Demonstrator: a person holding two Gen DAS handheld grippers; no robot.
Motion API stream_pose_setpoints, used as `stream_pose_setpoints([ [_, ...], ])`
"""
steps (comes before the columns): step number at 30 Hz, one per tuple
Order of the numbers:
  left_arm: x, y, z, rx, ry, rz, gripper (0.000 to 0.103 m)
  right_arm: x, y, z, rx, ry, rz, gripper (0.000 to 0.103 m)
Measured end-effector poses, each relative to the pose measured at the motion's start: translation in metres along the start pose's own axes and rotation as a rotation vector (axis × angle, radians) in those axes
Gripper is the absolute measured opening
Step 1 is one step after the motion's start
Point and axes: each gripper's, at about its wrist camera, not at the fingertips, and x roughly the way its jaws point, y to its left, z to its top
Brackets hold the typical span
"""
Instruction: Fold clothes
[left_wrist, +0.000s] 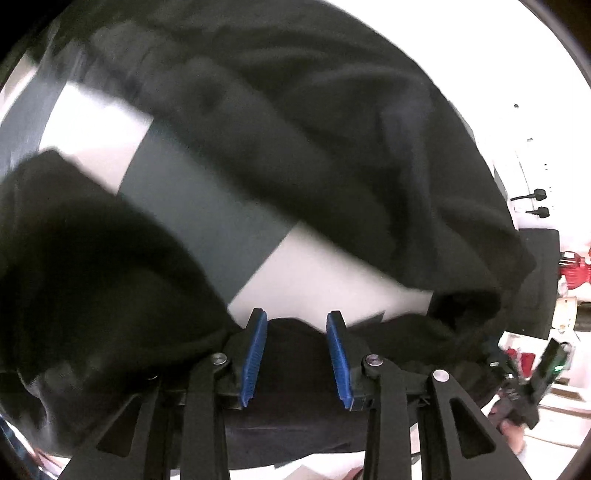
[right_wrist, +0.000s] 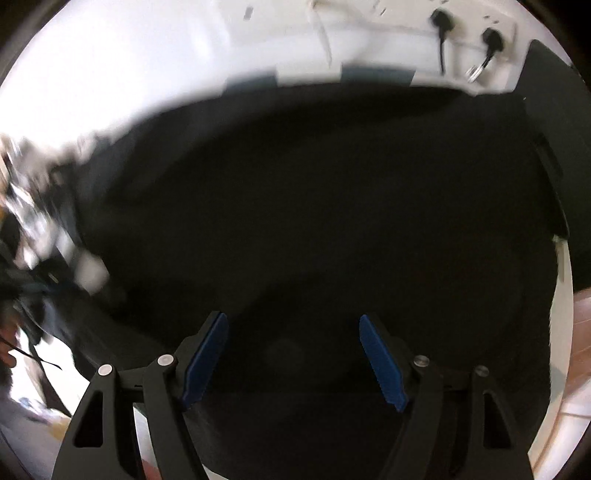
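We see the black garment (left_wrist: 295, 129) lying on the white table (left_wrist: 325, 266), with both the left gripper (left_wrist: 297, 354) and the right gripper (right_wrist: 293, 356) parted above it and holding nothing, so we should choose one edge and pinch it fully before folding.

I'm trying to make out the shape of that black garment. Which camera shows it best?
The left wrist view: there the black garment shows folds, edges and a separate bunched part against the white table with its grey stripe. In the right wrist view the black garment is a dark, blurred, nearly featureless mass.
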Motion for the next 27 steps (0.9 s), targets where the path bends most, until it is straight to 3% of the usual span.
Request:
stream_pose_setpoints([
  [5, -0.002, 0.010, -0.019, -0.040, 0.024, -0.051, 0.032, 0.004, 0.007, -0.026, -0.076, 0.037, -0.093, 0.077],
  [8, -0.007, 0.016, -0.025, -0.074, 0.053, -0.092, 0.033, 0.004, 0.009, -0.020, -0.068, 0.095, -0.121, 0.077],
  [10, -0.025, 0.021, -0.022, -0.106, 0.011, -0.144, 0.033, -0.004, 0.013, -0.009, -0.035, 0.068, -0.071, 0.077],
  [11, -0.037, 0.024, -0.019, -0.111, -0.019, -0.176, 0.033, -0.016, 0.019, 0.002, -0.010, 0.011, -0.018, 0.080],
  [13, -0.072, 0.050, -0.013, -0.109, -0.090, -0.238, 0.033, -0.033, 0.033, 0.017, 0.012, -0.076, 0.022, 0.093],
  [14, -0.088, 0.066, -0.008, -0.109, -0.124, -0.259, 0.034, -0.040, 0.045, 0.025, 0.014, -0.118, 0.052, 0.094],
  [16, -0.120, 0.093, 0.008, -0.129, -0.206, -0.296, 0.047, -0.055, 0.069, 0.039, 0.019, -0.203, 0.111, 0.094],
  [18, -0.142, 0.124, 0.027, -0.165, -0.285, -0.327, 0.072, -0.061, 0.100, 0.048, 0.018, -0.258, 0.165, 0.094],
  [19, -0.153, 0.146, 0.036, -0.193, -0.312, -0.338, 0.078, -0.061, 0.112, 0.050, 0.019, -0.270, 0.178, 0.094],
  [21, -0.167, 0.183, 0.056, -0.249, -0.338, -0.338, 0.079, -0.060, 0.138, 0.050, 0.026, -0.281, 0.193, 0.094],
  [24, -0.173, 0.223, 0.090, -0.272, -0.327, -0.269, 0.079, -0.055, 0.170, 0.043, 0.070, -0.283, 0.195, 0.094],
  [27, -0.156, 0.215, 0.130, -0.232, -0.337, -0.242, 0.079, -0.046, 0.197, 0.041, 0.113, -0.278, 0.174, 0.094],
])
